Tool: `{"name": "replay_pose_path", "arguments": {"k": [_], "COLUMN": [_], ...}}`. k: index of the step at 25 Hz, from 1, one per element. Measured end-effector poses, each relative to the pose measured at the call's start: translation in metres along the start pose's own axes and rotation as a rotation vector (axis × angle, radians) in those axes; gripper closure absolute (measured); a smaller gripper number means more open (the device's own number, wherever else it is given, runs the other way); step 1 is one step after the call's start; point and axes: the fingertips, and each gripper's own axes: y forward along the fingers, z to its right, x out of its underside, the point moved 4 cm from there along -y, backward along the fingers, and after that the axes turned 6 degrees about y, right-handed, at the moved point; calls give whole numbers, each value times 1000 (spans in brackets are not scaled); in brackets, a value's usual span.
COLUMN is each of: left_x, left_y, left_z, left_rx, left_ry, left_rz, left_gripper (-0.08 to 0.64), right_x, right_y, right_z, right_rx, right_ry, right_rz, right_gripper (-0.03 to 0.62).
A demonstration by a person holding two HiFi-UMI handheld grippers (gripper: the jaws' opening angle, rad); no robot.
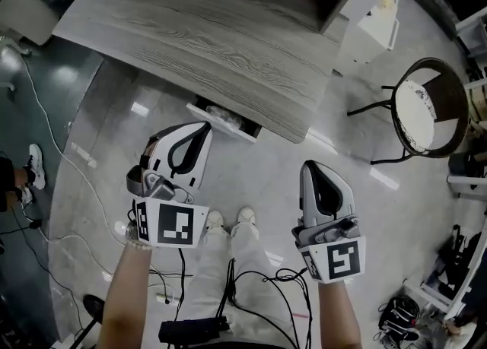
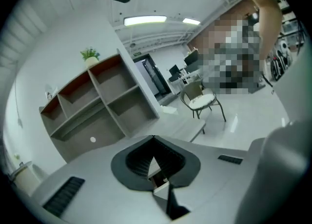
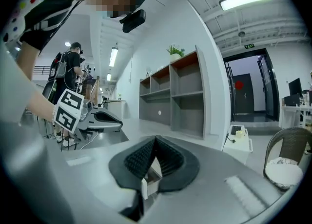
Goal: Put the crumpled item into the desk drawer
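Observation:
The grey wooden desk (image 1: 190, 28) fills the top of the head view. Under its front edge a white drawer (image 1: 245, 133) stands pulled out, and a pale crumpled item (image 1: 225, 116) lies inside it. My left gripper (image 1: 204, 128) hangs just left of the drawer front, jaws shut and empty; in its own view the left gripper (image 2: 154, 137) points at the room, with its ribbed pads together. My right gripper (image 1: 310, 165) is lower and to the right, over the floor, also shut on nothing. The right gripper (image 3: 156, 138) has its pads closed in its own view.
A round wicker chair (image 1: 426, 108) stands right of the desk, beside a small white cabinet (image 1: 379, 24). Cables (image 1: 259, 294) trail over the glossy floor by my feet. An open shelf unit (image 2: 97, 101) stands against the wall. Another person (image 3: 73, 62) stands far off.

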Motion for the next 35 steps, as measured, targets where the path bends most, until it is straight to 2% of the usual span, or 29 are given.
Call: {"name": "replay_pose_path", "arguments": {"k": [3,9,14,20,26,32,35], "left_x": [-28,-80,-107,-122,-126,-127,-124], "left_y": [-27,-78,-120,-163,-195,-220,-226], "left_z": [-20,-49,-67,-78,-84,-90,-87], "left_rx": [-38,-60,-94,-145,-214,-261,-260], "left_ry": [-90,-114,-153,-216,-332,-345,-357], "left_rz": [54,143,202,230,262,281,278], "left_gripper": [554,554,554,554,554,554,554], "right_x": [-26,-80,-119,-146,-164,-172,-173], "right_y": [-7,-22,-32,-47,-59,-66,-68], "right_z": [-12,-37,-57,-71,-83,-93,-97], "right_rx": [-11,-44,-70,-94,-106,-114,-122], "right_ry": [-31,-80,-110,-142,-166,-170,-166], "right_rz": [16,75,127,176,198,210,212], "right_gripper": [583,583,583,583,583,583,583]}}
